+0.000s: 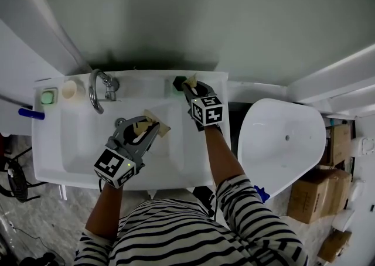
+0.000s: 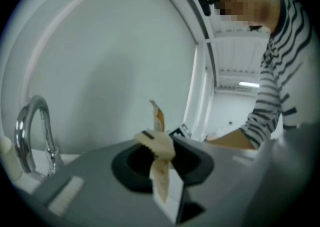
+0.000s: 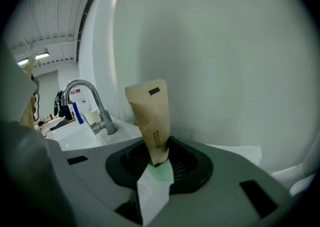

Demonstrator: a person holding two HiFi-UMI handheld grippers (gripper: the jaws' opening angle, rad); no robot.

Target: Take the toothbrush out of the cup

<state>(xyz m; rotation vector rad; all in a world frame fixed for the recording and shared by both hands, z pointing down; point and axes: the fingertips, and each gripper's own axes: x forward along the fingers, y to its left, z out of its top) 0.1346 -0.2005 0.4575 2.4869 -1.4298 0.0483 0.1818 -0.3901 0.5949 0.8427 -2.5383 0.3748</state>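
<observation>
Two grippers [image 1: 153,127] [image 1: 188,87], two paper packets [image 1: 163,128] [image 1: 191,78], one tap [image 1: 97,87], one basin [image 1: 47,162], one cream cup [image 1: 70,89].

We see a white sink [image 1: 53,153], a silvery tap [image 1: 92,92], a tan packet [image 3: 150,116] marked black, a tan wrapper [image 2: 159,146], and our black-and-white striped shirt [image 1: 176,235].

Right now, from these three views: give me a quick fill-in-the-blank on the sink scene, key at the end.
1. The crumpled tan wrapper is clamped in the ___ claw.
2. The right claw is shut on an upright tan paper packet whose lower end shows ___.
3. In the head view, the chrome faucet stands to the ___ of the right claw.
4. The sink is ___ in colour.
Missing words: left; green; left; white.
</observation>
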